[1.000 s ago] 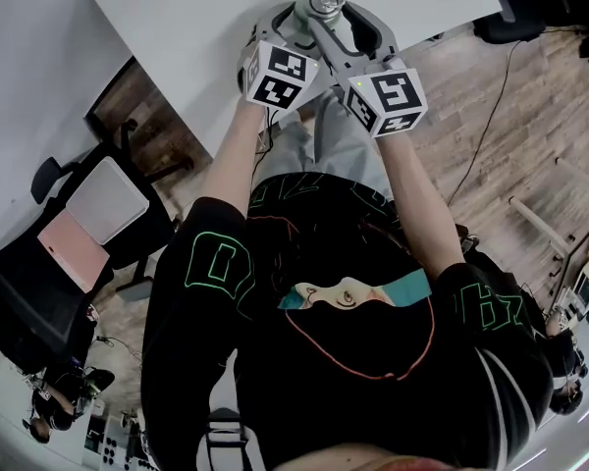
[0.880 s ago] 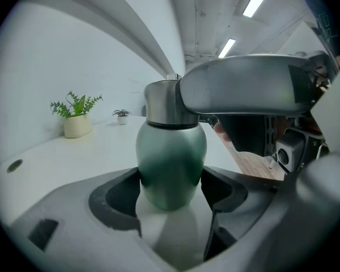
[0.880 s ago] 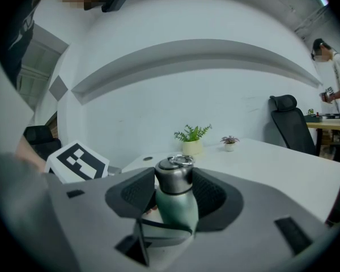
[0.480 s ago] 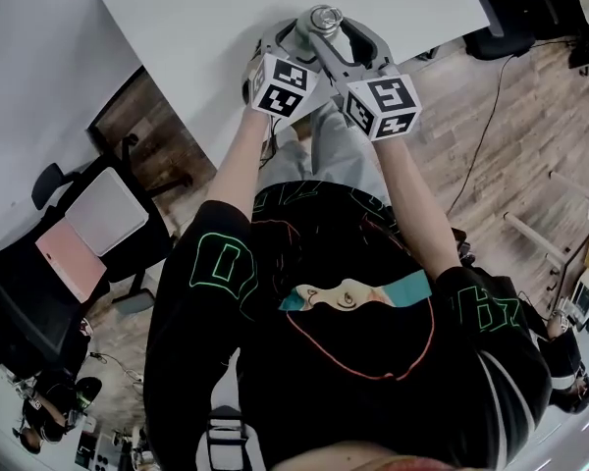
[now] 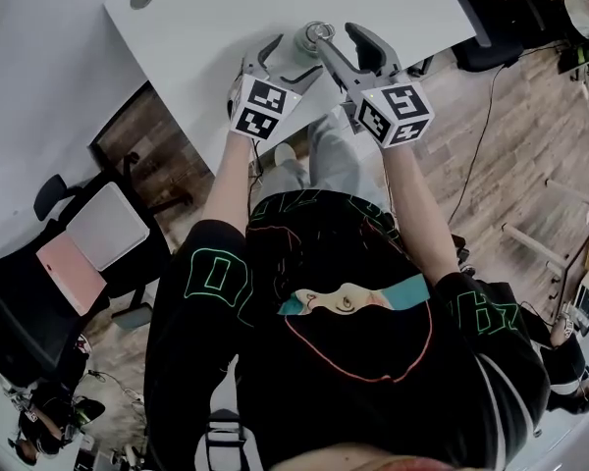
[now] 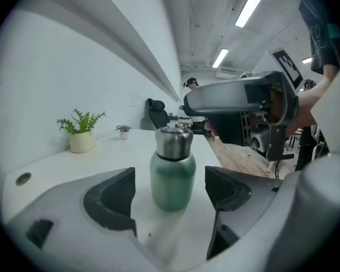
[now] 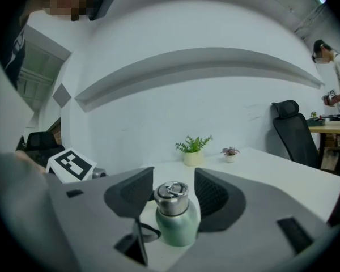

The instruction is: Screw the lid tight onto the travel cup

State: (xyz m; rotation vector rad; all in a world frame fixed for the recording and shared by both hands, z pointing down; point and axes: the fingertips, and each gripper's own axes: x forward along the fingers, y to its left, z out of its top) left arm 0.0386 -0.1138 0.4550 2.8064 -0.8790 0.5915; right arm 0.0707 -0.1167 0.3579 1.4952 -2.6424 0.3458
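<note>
**Desk:** Where is the cup on your feed?

**Me:** The green, round-bodied metal travel cup (image 6: 171, 177) stands upright on the flat white table (image 5: 216, 27), close to the edge nearest the person. Its brushed-steel screw lid (image 7: 171, 199) sits on top, with a small ring lying flat on its crown. I can't judge from here how far the lid is screwed down.

**Desk:** And the left gripper?

**Me:** My left gripper (image 6: 170, 192) is spread as wide as I've seen it, and its jaws have just been opening. The cup's green body stands between the two dark pads, with a clear gap on each side. It holds nothing.

**Desk:** Is the right one on the lid?

**Me:** No. The right gripper (image 7: 173, 192) sits higher, level with the lid, and its jaws have also just been opening. The lid is between its ribbed pads, closer to them than the body is to the left pair, but I see no pad pressing on it.

**Desk:** Anything else on the table?

**Me:** A leafy green plant in a pale pot (image 6: 82, 134) by the far wall, well apart from the cup.
</note>
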